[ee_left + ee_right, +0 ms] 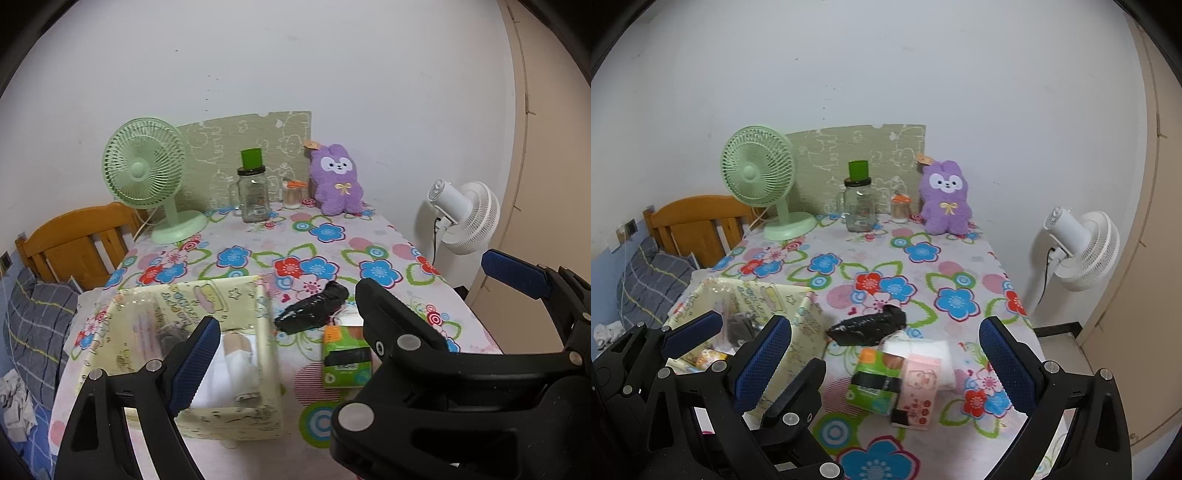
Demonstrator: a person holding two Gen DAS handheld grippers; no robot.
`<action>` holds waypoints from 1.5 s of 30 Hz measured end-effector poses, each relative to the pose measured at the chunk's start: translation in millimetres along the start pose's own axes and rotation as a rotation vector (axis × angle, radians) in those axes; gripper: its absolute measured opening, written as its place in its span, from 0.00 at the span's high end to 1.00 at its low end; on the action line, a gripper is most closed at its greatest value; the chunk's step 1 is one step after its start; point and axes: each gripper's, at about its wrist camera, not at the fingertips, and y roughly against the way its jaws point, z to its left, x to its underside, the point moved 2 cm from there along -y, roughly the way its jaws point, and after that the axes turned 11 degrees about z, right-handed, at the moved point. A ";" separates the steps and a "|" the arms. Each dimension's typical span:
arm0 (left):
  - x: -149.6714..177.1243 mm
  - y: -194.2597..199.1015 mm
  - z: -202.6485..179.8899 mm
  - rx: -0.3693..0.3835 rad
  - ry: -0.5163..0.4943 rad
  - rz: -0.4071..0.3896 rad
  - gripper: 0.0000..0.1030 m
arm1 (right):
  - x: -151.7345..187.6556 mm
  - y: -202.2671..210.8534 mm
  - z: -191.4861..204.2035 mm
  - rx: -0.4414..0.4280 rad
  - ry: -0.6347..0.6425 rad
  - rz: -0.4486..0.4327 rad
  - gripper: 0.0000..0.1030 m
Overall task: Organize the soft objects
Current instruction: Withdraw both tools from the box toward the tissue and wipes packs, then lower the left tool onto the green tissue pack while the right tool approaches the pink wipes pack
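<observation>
A cream cartoon-print box (221, 295) stands on the flowered tablecloth and holds white cloth (229, 369) and a dark grey item. To its right lie a crumpled black bag (868, 326), a green tissue pack (875, 384), a pink pack (919, 387) and a white bundle (923, 349). A purple plush rabbit (945, 199) sits at the far edge. My left gripper (291, 332) hangs open over the box's right wall, holding nothing. My right gripper (886, 325) is open above the packs with nothing between its fingers. The two grippers are close side by side and overlap in both views.
At the back stand a green desk fan (144, 173), a glass jar with a green lid (253, 195) and a small jar (291, 194). A white floor fan (1082, 247) stands off the table's right edge. A wooden headboard (698, 221) and a checked pillow (37, 325) lie left.
</observation>
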 end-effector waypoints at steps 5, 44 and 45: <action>1.8 -12.4 -12.4 0.007 -0.003 0.029 0.14 | 4.2 -5.8 -12.8 0.021 0.009 0.006 0.00; 18.2 -78.1 -55.6 -0.070 -0.041 0.104 0.14 | 43.7 -81.4 -72.8 0.002 -0.100 0.152 0.00; 17.5 -78.7 -56.8 -0.069 -0.043 0.103 0.15 | 43.4 -81.1 -73.5 0.003 -0.101 0.151 0.00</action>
